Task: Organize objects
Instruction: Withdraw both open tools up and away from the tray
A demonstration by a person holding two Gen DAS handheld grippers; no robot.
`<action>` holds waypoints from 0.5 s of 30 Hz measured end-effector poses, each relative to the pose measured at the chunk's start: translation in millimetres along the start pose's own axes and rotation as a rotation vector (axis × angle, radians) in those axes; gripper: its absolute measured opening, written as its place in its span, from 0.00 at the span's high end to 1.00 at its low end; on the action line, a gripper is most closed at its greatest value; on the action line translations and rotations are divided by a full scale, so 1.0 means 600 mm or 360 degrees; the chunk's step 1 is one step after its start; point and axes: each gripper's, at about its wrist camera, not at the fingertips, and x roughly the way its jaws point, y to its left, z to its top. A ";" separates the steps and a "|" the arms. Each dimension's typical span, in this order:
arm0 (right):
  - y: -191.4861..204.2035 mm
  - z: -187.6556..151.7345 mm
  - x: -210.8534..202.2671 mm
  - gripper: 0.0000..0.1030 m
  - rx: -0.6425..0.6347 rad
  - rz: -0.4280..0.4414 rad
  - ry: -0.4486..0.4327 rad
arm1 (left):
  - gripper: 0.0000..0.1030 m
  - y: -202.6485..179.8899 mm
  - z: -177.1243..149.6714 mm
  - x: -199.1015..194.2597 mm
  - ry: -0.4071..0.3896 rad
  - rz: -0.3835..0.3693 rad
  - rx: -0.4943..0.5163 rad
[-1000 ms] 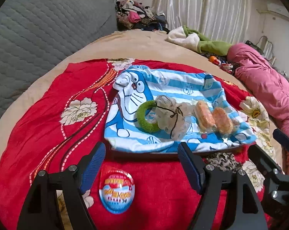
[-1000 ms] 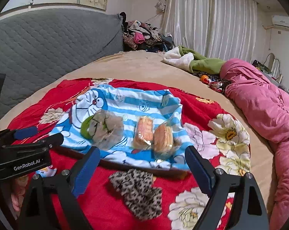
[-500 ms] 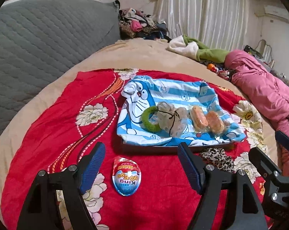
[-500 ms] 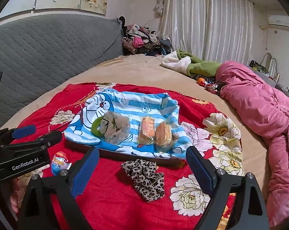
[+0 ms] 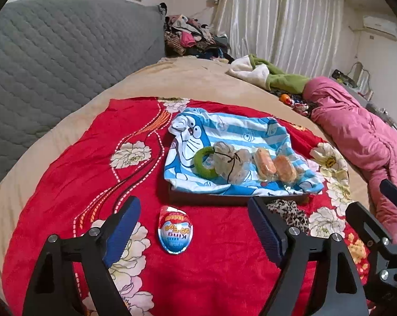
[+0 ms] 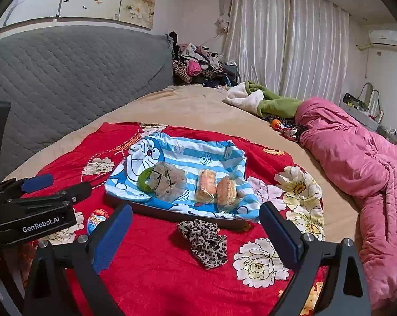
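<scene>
Two tongs, both jaws wide apart, holding nothing. Left gripper (image 5: 193,233) frames toy egg (image 5: 175,233) low in frame, likely next pick. Right gripper (image 6: 195,230) frames leopard scrunchie (image 6: 205,242). Tray (image 6: 172,212) mid-frame already holds green ring (image 6: 143,180), snack packs (image 6: 215,189).

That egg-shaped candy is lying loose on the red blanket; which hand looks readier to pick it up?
Probably the left. The left tool is open with the candy egg lying right between its fingers. The right tool is also open but faces the leopard-print scrunchie, with the egg off to its left.
</scene>
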 end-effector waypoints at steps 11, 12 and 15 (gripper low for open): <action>0.018 -0.003 -0.047 0.05 -0.0021 0.0005 -0.0048 | 0.01 0.010 -0.021 -0.042 -0.0026 -0.0019 0.0031; 0.019 -0.003 -0.050 0.05 -0.0025 0.0007 -0.0053 | 0.01 0.013 -0.022 -0.046 -0.0032 -0.0022 0.0022; 0.021 -0.006 -0.063 0.05 -0.0026 0.0007 -0.0064 | 0.01 0.020 -0.027 -0.057 -0.0056 -0.0022 0.0018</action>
